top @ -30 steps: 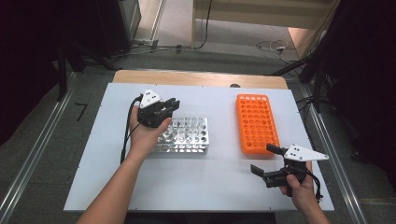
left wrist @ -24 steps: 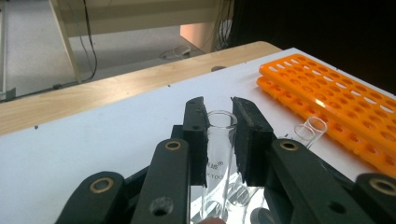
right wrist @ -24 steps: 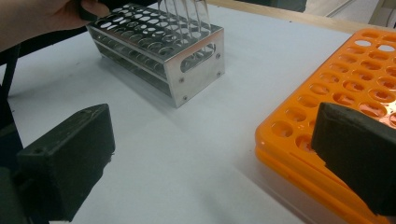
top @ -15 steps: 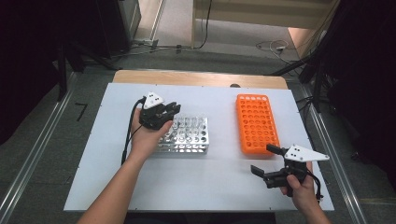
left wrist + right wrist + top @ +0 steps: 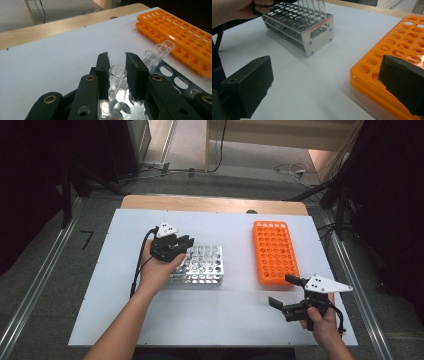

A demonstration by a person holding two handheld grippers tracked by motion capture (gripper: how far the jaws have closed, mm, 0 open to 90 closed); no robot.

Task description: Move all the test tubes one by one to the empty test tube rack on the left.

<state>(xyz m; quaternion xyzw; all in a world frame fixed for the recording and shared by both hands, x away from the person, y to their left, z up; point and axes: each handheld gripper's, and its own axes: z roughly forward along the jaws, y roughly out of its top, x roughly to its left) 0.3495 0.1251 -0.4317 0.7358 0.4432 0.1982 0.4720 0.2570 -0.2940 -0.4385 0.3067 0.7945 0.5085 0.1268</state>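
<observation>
Left gripper view looks along the left gripper [image 5: 117, 68], whose two black jaws stand narrowly apart with a clear glass test tube [image 5: 117, 80] between them. The jaws have just been opening a little; whether the pads press the glass I cannot tell, as a thin gap seems to show on each side. The tube stands nearly upright in the shiny metal tube rack [image 5: 175, 80], its long axis leaning slightly and its open round mouth pointing up, level with the jaw tips. Three more clear tubes [image 5: 160, 53] lean in the rack just beyond, mouths up and tilted toward the flat orange plastic rack [image 5: 185, 32].

From the high view, the left gripper [image 5: 172, 245] hangs over the near-left corner of the metal rack [image 5: 205, 270], which sits at the middle of the white table [image 5: 225, 320]. The orange rack [image 5: 274, 251] lies well to its right. The right gripper [image 5: 285, 292] rests near the table's front right, jaws spread wide and holding nothing.
</observation>
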